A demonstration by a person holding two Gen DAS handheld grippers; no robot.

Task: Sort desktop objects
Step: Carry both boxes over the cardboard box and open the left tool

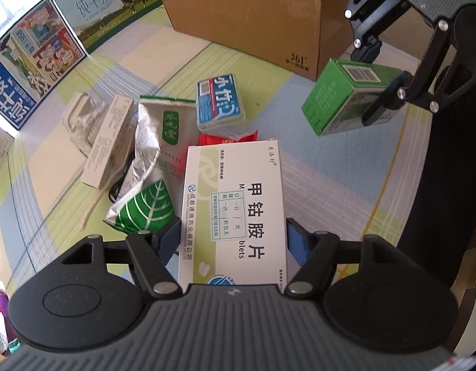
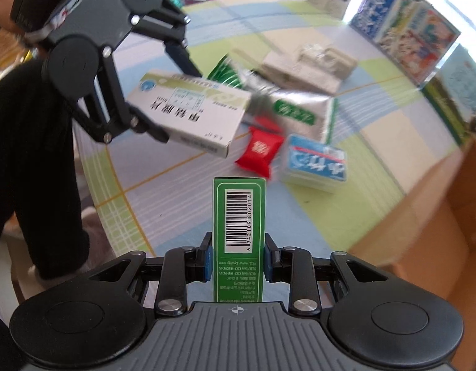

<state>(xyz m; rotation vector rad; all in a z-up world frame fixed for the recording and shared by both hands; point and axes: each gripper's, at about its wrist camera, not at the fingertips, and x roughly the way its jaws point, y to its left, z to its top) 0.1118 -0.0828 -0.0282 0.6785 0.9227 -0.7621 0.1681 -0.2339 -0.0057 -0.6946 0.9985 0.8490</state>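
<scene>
My left gripper (image 1: 233,235) is shut on a white medicine box (image 1: 234,207) with green print and holds it above the table; the right wrist view shows this box (image 2: 188,114) lifted in the left gripper (image 2: 176,99). My right gripper (image 2: 238,261) is shut on a green box (image 2: 238,232) with a barcode; the left wrist view shows this green box (image 1: 343,95) held in the right gripper (image 1: 374,83) near the cardboard box (image 1: 262,15).
On the patterned tablecloth (image 1: 330,167) lie a blue-labelled clear case (image 1: 219,102), a red packet (image 2: 259,151), a silver-green pouch (image 1: 157,142), a green leaf-print packet (image 1: 145,207), a long white box (image 1: 109,142) and a clear plastic item (image 1: 80,120). Milk cartons (image 1: 30,61) stand along the far edge.
</scene>
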